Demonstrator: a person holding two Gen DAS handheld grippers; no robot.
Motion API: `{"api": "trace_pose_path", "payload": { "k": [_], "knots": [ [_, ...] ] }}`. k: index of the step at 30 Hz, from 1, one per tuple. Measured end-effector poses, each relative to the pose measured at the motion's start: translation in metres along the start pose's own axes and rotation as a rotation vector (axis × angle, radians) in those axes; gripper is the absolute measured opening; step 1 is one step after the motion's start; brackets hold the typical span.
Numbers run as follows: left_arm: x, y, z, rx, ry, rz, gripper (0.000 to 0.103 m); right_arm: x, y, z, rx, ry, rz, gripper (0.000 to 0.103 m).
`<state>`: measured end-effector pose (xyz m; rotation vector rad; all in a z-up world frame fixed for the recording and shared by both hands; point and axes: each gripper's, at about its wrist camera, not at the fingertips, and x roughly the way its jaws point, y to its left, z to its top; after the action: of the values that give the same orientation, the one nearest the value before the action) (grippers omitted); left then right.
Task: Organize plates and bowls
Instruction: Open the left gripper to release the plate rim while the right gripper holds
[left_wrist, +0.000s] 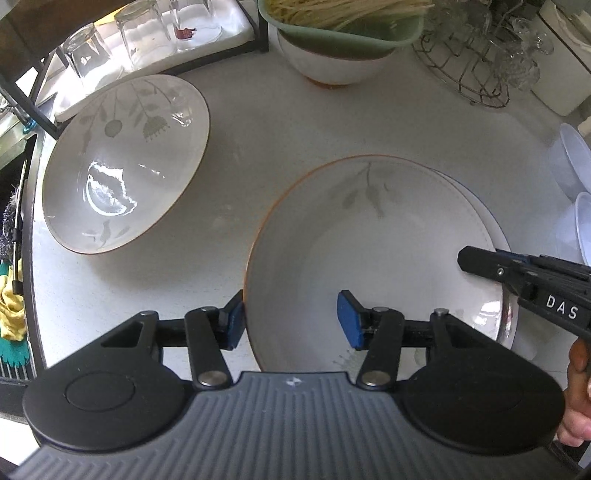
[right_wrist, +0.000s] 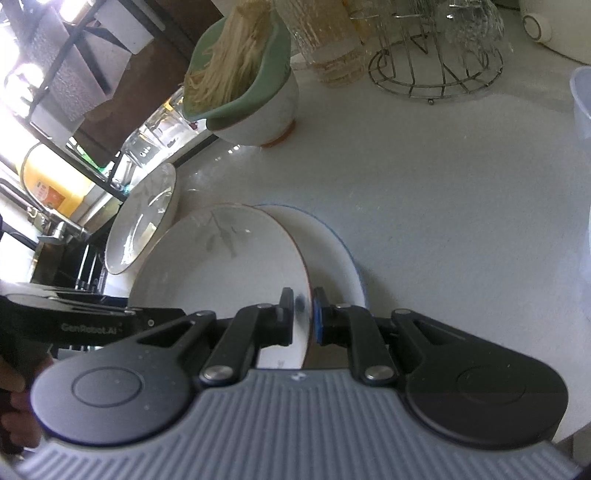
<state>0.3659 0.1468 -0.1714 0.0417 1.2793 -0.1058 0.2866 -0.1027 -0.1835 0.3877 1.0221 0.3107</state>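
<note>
Right now my right gripper (right_wrist: 303, 314) is clamped on the near rim of the leaf-patterned plate (right_wrist: 221, 266), one pad inside and the blue pad outside, with almost no gap between them. That plate is tilted, its far side resting over a plain white plate (right_wrist: 332, 258) lying flat on the white worktop (right_wrist: 443, 203).

My left gripper (left_wrist: 291, 319) is about half open and straddles the same plate's rim on the opposite side: the left pad sits just outside the orange edge, the right pad over the plate's inner surface. I cannot tell whether either pad is actually touching it; nothing is pinched.

Toward the worktop's left edge, beside the sink, a floral bowl (left_wrist: 125, 162) leans tilted against the glass rack (left_wrist: 155, 40). Near the back edge stands a white bowl (left_wrist: 332, 62) carrying a green dish of noodles (left_wrist: 343, 22), with a wire stand (left_wrist: 469, 66) beside it.
</note>
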Motion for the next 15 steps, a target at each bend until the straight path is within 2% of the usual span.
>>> {"api": "trace_pose_path", "payload": {
  "k": [8, 15],
  "knots": [
    [-0.008, 0.007, -0.005, -0.083, -0.07, -0.019, 0.058, -0.005, 0.009, 0.003, -0.088, -0.022, -0.079, 0.015],
    [-0.021, 0.026, -0.013, -0.171, -0.117, -0.049, 0.058, -0.004, 0.009, 0.003, -0.112, -0.022, -0.083, 0.015]
  ]
}}
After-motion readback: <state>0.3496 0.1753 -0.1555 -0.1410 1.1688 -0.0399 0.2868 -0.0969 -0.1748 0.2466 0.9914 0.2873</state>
